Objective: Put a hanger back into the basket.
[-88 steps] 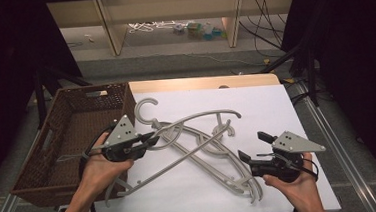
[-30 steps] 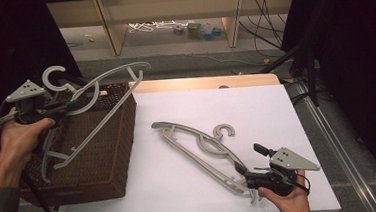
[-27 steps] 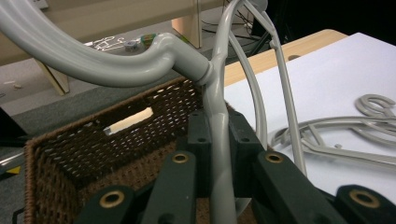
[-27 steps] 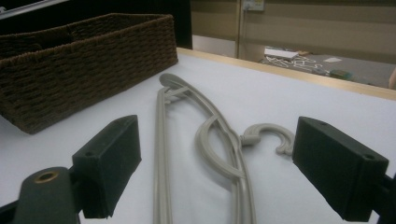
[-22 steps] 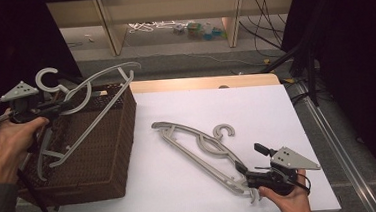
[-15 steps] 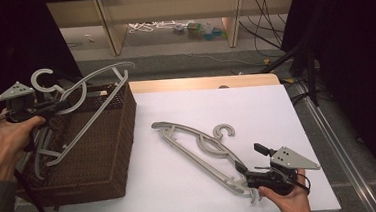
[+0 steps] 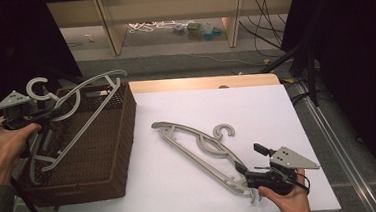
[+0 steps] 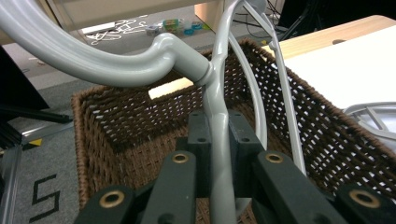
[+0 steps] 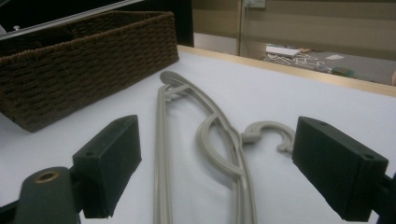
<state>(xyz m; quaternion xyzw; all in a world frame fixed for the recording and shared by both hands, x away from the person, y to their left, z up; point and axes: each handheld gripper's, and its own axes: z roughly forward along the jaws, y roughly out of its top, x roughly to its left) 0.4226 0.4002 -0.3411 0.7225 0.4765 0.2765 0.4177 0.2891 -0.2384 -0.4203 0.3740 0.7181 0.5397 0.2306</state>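
second hanger (image 7: 198,143) flat beside wicker basket (image 7: 106,152)

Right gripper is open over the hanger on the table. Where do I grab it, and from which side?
Grip the near end of the grey hanger, where both bars run close together and fit between the right gripper fingers. Come in low from the table's near-right edge, along the bars: it lies flat, so straddle them and close across.

Bg: wooden shelf legs (image 7: 109,25), tangled white cables (image 7: 153,26) & small clutter on floor.
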